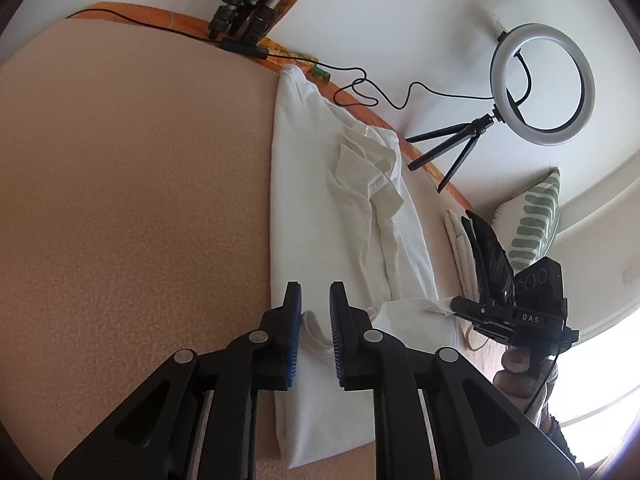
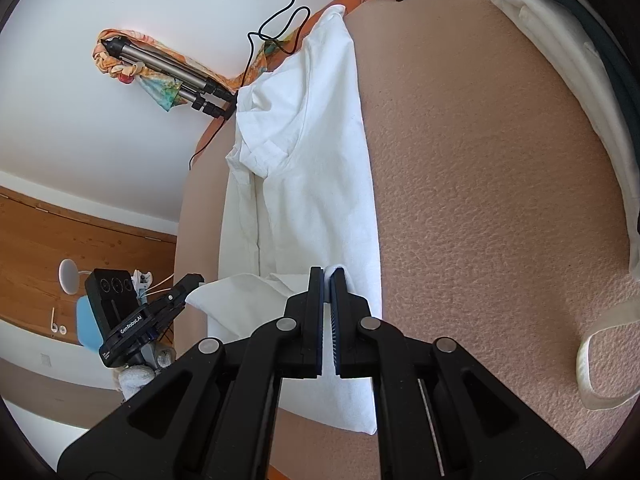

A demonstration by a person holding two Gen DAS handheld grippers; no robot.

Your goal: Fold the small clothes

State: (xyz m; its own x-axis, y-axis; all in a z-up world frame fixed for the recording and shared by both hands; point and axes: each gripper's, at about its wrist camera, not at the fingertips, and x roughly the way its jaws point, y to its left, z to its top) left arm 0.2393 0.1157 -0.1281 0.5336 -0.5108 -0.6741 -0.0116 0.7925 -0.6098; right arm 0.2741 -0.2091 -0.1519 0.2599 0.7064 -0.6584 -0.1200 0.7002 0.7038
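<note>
A white T-shirt (image 1: 332,208) lies lengthwise on the tan bed cover (image 1: 140,200), its sides folded in to a long strip. My left gripper (image 1: 315,298) hovers over the shirt's near end with its jaws a little apart and nothing between them. In the right wrist view the same shirt (image 2: 320,168) stretches away from me. My right gripper (image 2: 328,276) is shut on the shirt's near edge and lifts a fold of it. The left gripper (image 2: 192,280) also shows at the lower left of that view, beside a raised shirt corner.
A ring light on a small tripod (image 1: 540,84) stands by the white wall with its cable. A larger tripod's legs (image 1: 244,12) rest at the bed's far edge. Folded white and dark clothes (image 1: 476,248) and a striped cushion (image 1: 532,216) lie at the right. A cloth bag strap (image 2: 600,356) lies on the cover.
</note>
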